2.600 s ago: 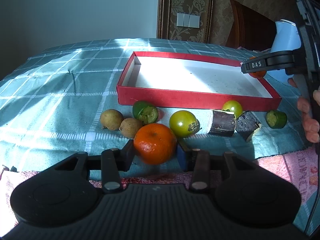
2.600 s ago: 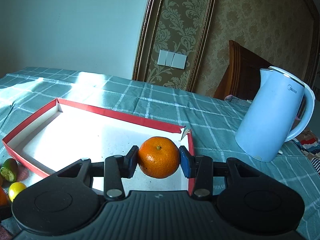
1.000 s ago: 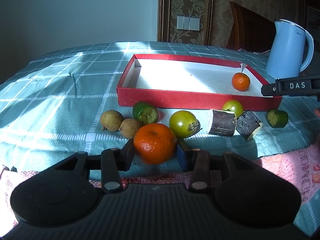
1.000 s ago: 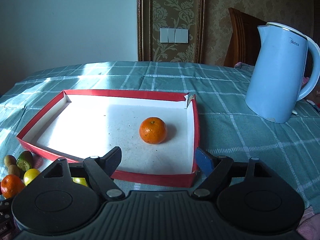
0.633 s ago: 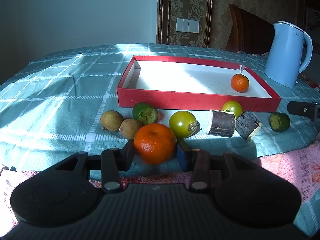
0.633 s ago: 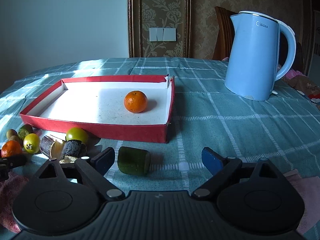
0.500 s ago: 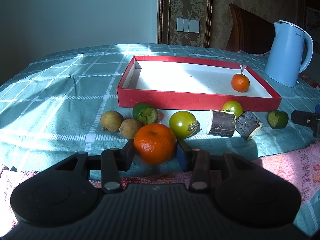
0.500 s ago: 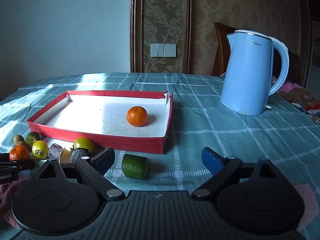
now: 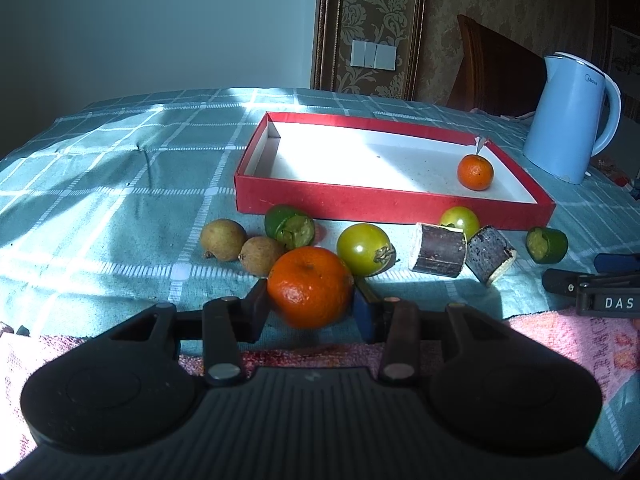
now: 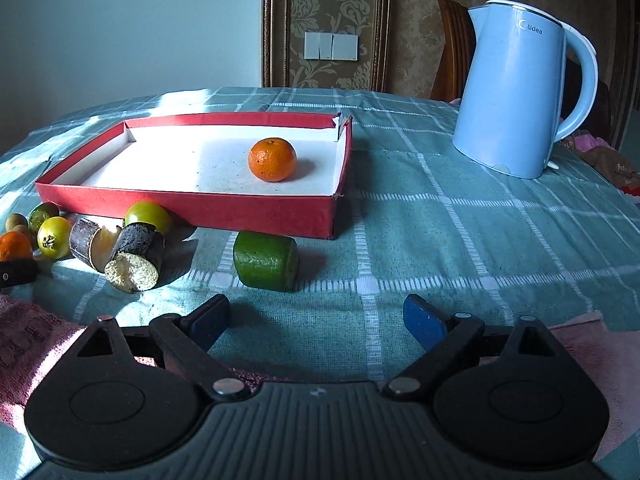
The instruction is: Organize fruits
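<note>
Everywhere teal checked tablecloth (image 10: 460,240), damask wallpaper (image 10: 328,0)

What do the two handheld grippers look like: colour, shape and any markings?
Both are black plastic. Each has a ribbed body, two round discs and linkage arms with silver rivets. The left gripper and the right gripper carry blue pads on their jaws. White letters "DAS" mark the right gripper's side. No cables or sleeves show.

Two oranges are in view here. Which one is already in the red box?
The smaller orange, lying alone near the right end of the red box. The bigger orange sits outside on the tablecloth, clamped in the left gripper.
</note>
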